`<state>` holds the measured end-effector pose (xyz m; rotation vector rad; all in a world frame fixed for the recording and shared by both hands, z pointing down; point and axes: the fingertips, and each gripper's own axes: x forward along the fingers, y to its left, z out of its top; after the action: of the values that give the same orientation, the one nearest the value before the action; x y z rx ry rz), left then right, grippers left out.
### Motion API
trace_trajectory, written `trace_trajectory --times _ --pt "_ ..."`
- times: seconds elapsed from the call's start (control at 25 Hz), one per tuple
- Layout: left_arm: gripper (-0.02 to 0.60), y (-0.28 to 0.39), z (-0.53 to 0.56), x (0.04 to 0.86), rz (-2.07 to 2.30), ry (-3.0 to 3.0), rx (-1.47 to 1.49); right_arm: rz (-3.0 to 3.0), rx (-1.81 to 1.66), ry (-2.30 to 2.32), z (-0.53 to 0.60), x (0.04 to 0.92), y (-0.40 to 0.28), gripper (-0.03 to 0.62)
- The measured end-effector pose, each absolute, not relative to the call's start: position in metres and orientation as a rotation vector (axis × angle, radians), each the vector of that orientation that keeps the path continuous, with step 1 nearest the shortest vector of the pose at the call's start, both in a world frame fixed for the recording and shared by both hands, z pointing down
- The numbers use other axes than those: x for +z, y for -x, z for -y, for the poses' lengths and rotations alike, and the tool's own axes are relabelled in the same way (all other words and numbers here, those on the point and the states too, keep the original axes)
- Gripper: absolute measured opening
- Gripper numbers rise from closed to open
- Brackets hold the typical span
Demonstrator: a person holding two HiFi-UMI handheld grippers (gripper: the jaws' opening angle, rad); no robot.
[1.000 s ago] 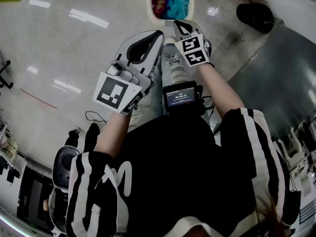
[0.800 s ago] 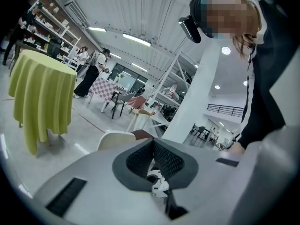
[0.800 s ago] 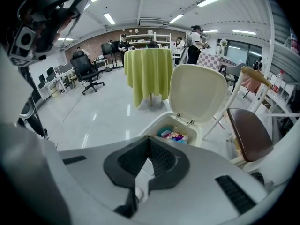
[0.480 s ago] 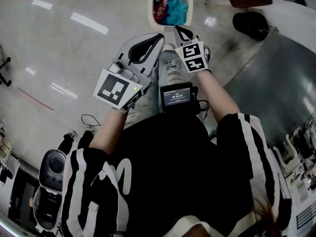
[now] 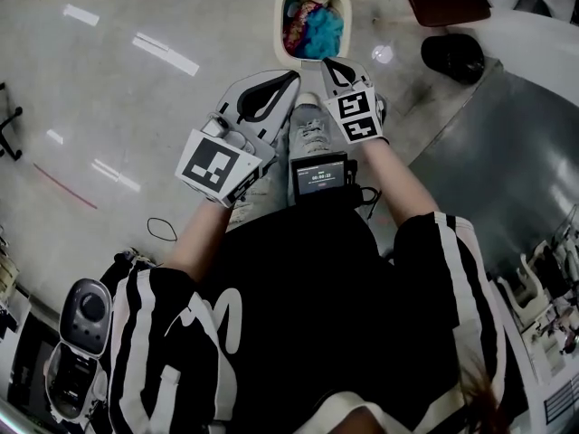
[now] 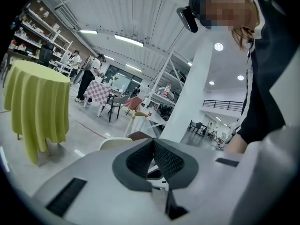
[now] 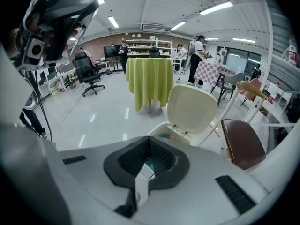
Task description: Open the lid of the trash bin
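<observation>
Both grippers hang empty above the floor, left gripper [image 5: 291,77] and right gripper [image 5: 324,62] each with jaws pressed together on nothing, and just ahead of them sits the trash bin [image 5: 279,36], its lid [image 7: 193,108] tipped up on the rear hinge, blue and pink scraps [image 5: 318,27] showing inside; that lid looks like thin, light, smooth plastic, likely slippery, so the front lip opposite the hinge is the place to pinch, gently, since the bin could skid
</observation>
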<state>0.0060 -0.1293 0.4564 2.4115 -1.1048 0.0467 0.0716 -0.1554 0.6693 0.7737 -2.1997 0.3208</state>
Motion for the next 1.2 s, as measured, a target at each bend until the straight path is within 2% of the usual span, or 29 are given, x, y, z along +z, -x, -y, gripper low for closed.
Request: trace_trajectory --times 1.2 --pt "0.008 0.017 0.144 0.416 1.186 -2.466 0.049 2.362 0.285 -0.821 0.168 0.572 -0.047 0.005"
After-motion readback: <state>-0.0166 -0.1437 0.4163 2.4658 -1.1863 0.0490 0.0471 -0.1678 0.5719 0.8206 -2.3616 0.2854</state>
